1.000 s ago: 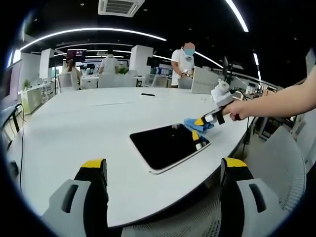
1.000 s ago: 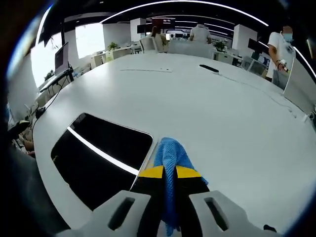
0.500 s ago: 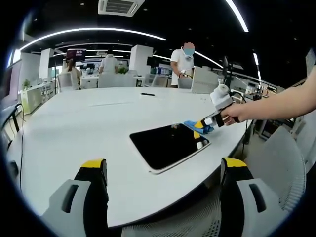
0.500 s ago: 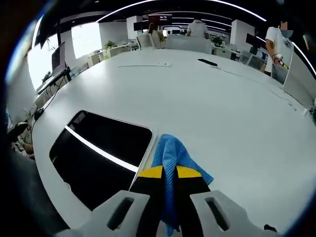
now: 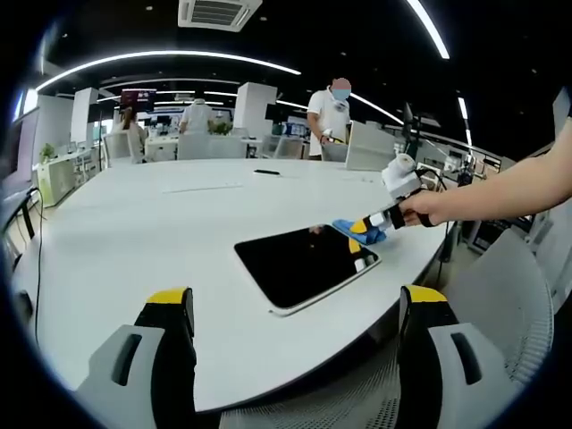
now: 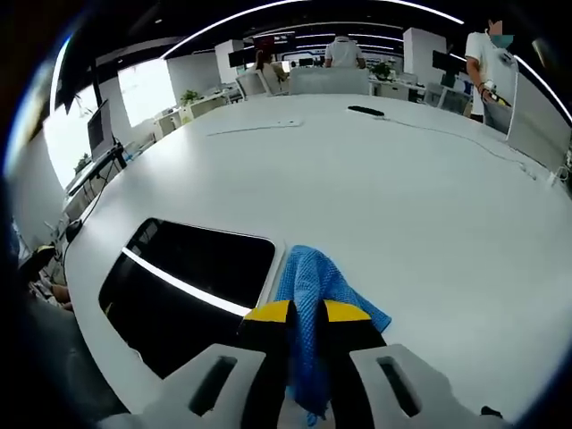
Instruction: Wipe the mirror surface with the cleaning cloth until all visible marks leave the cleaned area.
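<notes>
The mirror (image 5: 304,264) is a dark rectangle with a white rim, lying flat on the white table (image 5: 161,223) near its front right edge. In the right gripper view the mirror (image 6: 192,277) lies to the left of my jaws and reflects a ceiling light strip. My right gripper (image 6: 304,313) is shut on a blue cleaning cloth (image 6: 315,284), which hangs just beside the mirror's right edge. The left gripper view has that right gripper (image 5: 368,223) and the cloth (image 5: 350,227) at the mirror's far right corner. My left gripper (image 5: 299,308) stands open, well short of the mirror.
A grey mesh chair (image 5: 500,304) stands under the table's edge on the right. A small dark object (image 5: 266,172) lies far back on the table. People (image 5: 328,116) stand among desks in the background. A person's arm (image 5: 500,192) holds the right gripper.
The right gripper with the cloth has lifted and drawn back slightly at the mirror's far right corner. The left gripper has stayed still.
</notes>
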The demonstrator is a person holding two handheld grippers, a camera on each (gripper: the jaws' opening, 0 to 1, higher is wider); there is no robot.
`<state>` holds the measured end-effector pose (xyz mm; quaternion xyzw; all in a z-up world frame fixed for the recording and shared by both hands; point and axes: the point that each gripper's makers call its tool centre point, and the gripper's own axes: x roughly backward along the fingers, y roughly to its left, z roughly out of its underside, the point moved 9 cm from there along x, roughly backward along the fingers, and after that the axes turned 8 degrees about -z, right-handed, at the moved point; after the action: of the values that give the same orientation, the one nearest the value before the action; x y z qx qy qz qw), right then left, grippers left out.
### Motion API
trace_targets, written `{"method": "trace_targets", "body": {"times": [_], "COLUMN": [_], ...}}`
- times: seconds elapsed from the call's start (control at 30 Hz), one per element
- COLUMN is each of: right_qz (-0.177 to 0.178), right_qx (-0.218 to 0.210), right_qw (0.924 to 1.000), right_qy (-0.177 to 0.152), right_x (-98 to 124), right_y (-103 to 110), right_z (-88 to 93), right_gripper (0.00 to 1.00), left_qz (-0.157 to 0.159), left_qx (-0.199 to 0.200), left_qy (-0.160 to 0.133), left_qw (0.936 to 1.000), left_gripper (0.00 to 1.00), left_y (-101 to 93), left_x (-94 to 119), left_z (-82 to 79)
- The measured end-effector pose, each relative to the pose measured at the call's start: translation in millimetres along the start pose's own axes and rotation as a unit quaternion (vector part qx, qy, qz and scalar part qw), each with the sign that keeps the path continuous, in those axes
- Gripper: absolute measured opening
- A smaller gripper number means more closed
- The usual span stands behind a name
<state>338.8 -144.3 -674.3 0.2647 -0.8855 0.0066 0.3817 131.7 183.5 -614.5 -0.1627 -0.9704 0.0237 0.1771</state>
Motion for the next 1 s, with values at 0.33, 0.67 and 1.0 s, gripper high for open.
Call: {"method": "trace_targets", "body": {"times": [0.33,0.67,1.0], "right_qz": [-0.002,-0.009,-0.009], "right_qx": [-0.009,0.024,0.042], "right_qw": [0.9999,0.9981,0.9962], "right_qy": [-0.011,-0.057,-0.075], "right_x": [14.3,39.0,72.7], "right_y": [-6.8,9.3,26.9], "right_z": [-5.5,-21.5,-13.8], "right_gripper": [0.23,0.29,0.44], "left_qz": [-0.001,0.0,0.002], "left_qx": [0.001,0.003,0.004], "left_qy": [-0.003,-0.006,-0.01], "left_qw": [1.0,1.0,0.9999], "left_gripper": [0.94,0.94,0.94], "left_y": [-0.1,-0.1,-0.2], "left_x": [0.0,0.1,0.1], "left_z": [-0.5,-1.0,-1.5]}}
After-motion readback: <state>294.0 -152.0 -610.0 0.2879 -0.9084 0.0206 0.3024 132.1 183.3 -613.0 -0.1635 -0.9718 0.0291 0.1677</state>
